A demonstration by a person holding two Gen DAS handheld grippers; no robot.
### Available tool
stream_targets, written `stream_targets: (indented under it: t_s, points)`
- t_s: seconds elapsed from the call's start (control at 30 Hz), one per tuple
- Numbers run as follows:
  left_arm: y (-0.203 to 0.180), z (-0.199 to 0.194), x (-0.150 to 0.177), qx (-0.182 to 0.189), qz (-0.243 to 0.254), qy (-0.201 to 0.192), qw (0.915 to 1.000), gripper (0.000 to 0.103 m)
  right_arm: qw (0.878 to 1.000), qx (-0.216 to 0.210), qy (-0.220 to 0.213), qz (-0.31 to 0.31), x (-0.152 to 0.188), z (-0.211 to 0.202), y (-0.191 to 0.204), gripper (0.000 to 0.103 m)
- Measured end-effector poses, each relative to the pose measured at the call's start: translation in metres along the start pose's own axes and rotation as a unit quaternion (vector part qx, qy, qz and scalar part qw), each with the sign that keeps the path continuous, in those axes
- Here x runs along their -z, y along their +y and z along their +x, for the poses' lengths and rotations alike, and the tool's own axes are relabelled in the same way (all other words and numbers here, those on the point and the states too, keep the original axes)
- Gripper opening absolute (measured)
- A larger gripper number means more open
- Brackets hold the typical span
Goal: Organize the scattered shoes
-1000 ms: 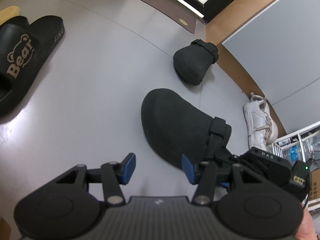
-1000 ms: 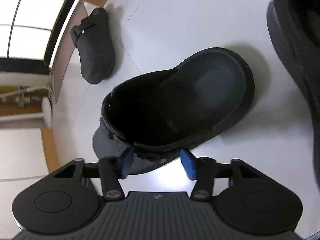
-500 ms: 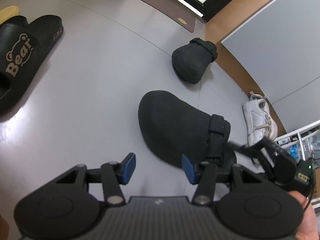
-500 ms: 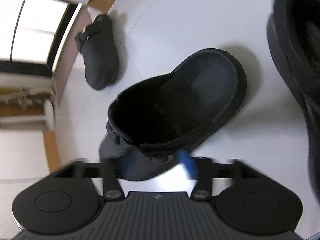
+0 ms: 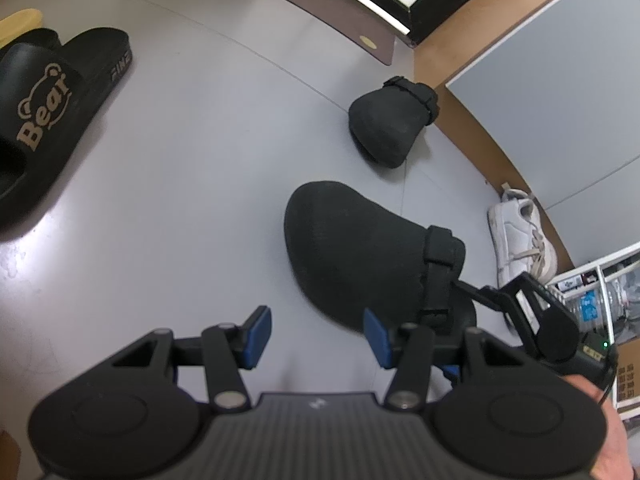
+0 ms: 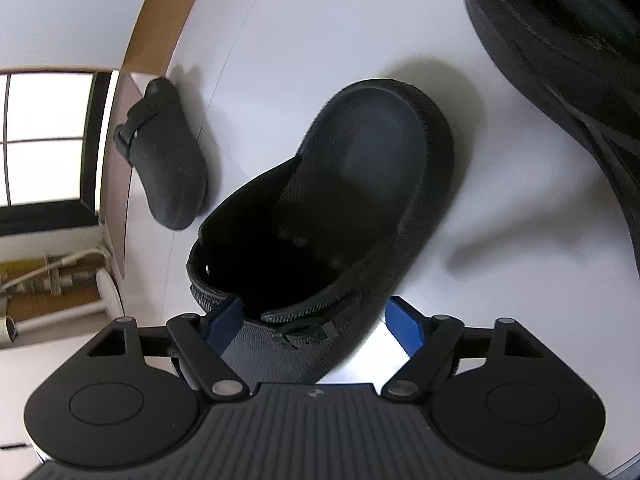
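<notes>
The right gripper (image 6: 316, 324) has its jaws spread around the heel end of the near black clog (image 6: 328, 216), and they have just been closing in a little; the left blue pad seems to touch the clog's side, though the view is too tight to be sure, while the right pad stands clear of it, so nothing is clamped. That clog rests on the pale floor (image 6: 304, 40) with its opening facing this camera, its long axis running from the heel at the pads up and to the right to the rounded toe. In the left wrist view the same clog (image 5: 352, 256) points its toe up and left, heel strap toward the right gripper (image 5: 448, 280) reaching in from the right. The left gripper (image 5: 316, 336) hangs half open over bare floor, just beside the clog, with nothing between its pads. A 2nd black clog (image 5: 384, 128) lies farther off by the wall, toe toward the camera. A black slide (image 5: 48, 116) marked "Bear" lies well apart at the left, and a white sneaker (image 5: 520, 236) sits along the wall at the right.
</notes>
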State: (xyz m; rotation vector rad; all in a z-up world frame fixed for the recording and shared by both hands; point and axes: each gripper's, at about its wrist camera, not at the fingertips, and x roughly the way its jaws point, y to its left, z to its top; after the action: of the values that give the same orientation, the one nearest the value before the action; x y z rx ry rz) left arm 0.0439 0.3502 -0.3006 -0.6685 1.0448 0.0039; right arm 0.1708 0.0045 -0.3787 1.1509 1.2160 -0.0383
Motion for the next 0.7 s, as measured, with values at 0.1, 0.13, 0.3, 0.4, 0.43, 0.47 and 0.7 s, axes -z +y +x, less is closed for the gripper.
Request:
stream_targets:
  t_s: [0.1, 0.13, 0.3, 0.4, 0.43, 0.47, 0.7]
  points:
    - [0.000, 0.000, 0.000, 0.001, 0.000, 0.001, 1.0000, 0.054, 1.000, 0.003, -0.014, 0.000, 0.001, -0.003, 0.002, 0.063]
    - [0.001, 0.001, 0.000, 0.001, 0.000, 0.002, 1.0000, 0.054, 1.000, 0.006, -0.015, 0.002, 0.000, -0.002, 0.002, 0.061]
    - [0.002, 0.000, -0.002, 0.001, -0.001, 0.002, 1.0000, 0.054, 1.000, 0.007, -0.005, 0.003, -0.003, 0.006, 0.002, 0.056]
    - [0.002, -0.001, -0.003, 0.001, -0.002, 0.001, 1.0000, 0.054, 0.999, 0.016, -0.009, -0.026, -0.004, 0.006, 0.009, 0.052]
    - [0.002, -0.001, -0.003, 0.001, -0.003, 0.001, 1.0000, 0.054, 0.999, 0.018, -0.011, -0.037, -0.004, 0.005, 0.011, 0.051]
    - [0.002, -0.001, -0.003, 0.001, -0.003, 0.001, 1.0000, 0.054, 0.998, 0.024, -0.014, -0.056, -0.004, 0.004, 0.016, 0.050]
    - [0.001, 0.000, -0.004, 0.004, -0.005, -0.001, 1.0000, 0.054, 0.991, 0.054, -0.021, -0.122, -0.008, -0.001, 0.031, 0.046]
